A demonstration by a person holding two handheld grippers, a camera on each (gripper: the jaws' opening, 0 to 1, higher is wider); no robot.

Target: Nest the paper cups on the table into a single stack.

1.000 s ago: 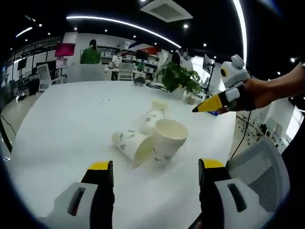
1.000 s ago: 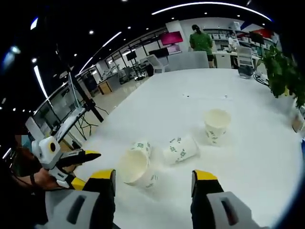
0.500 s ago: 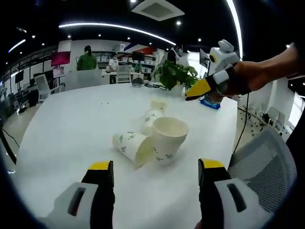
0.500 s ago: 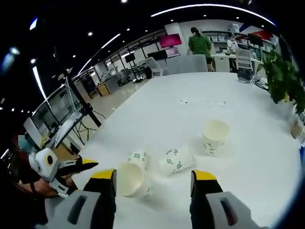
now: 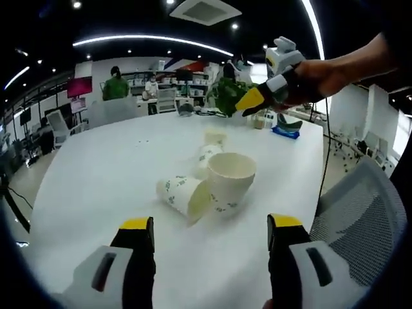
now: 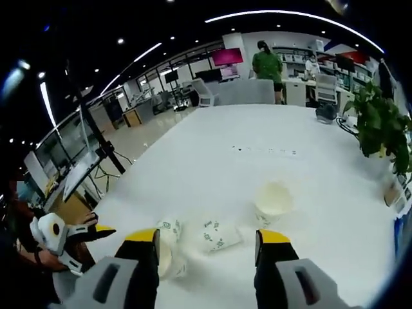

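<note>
**Four cups loose mid-bench, both tools empty above them**

My left tool (image 5: 209, 235) has its jaws spread wide with nothing between them, held above the near edge of the white bench (image 5: 90, 174). Just ahead of it lie the paper cups: one on its side (image 5: 183, 196) with its mouth toward me, touching a second, tilted cup (image 5: 228, 183) whose open rim faces up and toward me. Behind those two a third cup (image 5: 207, 156) lies on its side, and a fourth (image 5: 215, 137) stands upright a little farther back. To the left of the cluster the bench is bare all the way to its curved edge. On the right the bench edge runs close to the cups, with a grey mesh chair (image 5: 357, 222) just past it.

My right tool (image 5: 257, 96) shows in the left gripper view, raised high over the far right side, well apart from the cups; I cannot tell there how its jaws stand. In the right gripper view the right tool (image 6: 206, 254) is wide open and empty, with the upright cup (image 6: 273, 203) ahead and the lying cups (image 6: 219, 235) between its jaws. The left tool (image 6: 80, 235) sits low at the left edge. A potted plant (image 6: 380, 125) stands at the far right side.
</note>
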